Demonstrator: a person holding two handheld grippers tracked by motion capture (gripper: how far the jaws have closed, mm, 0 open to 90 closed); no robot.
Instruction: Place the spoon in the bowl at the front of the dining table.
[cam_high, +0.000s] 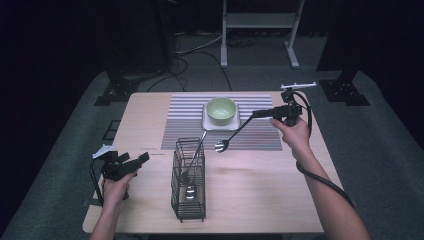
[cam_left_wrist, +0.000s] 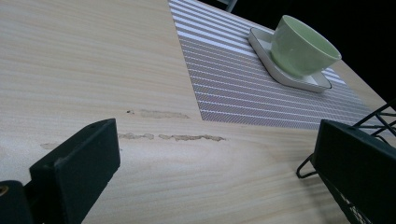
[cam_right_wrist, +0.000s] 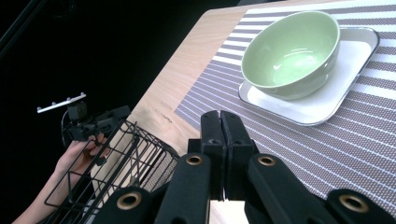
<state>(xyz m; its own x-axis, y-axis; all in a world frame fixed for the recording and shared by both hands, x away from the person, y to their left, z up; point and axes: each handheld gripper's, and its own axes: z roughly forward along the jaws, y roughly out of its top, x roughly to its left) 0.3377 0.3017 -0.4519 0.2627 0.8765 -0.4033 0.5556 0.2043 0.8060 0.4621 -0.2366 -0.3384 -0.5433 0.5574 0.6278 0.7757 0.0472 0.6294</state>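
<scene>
The right gripper (cam_high: 264, 113), jaws clamped on a black fork (cam_high: 234, 134), holds it at five o'clock of the green bowl (cam_high: 221, 110). Lower it flat onto the striped placemat (cam_high: 260, 135), beside the white plate (cam_high: 207, 122). The left gripper (cam_high: 137, 161) idles, jaws wide and empty, at nine o'clock of the wire caddy (cam_high: 188, 180).

overhead and close views share bowl (cam_high: 221, 110).

On the light wooden surface (cam_high: 260, 175): one striped placemat (cam_high: 190, 125), one white square plate (cam_high: 210, 122), one pale green bowl (cam_high: 221, 110), one black wire caddy (cam_high: 189, 197), one fork (cam_high: 235, 134), two spoons (cam_high: 189, 187).
</scene>
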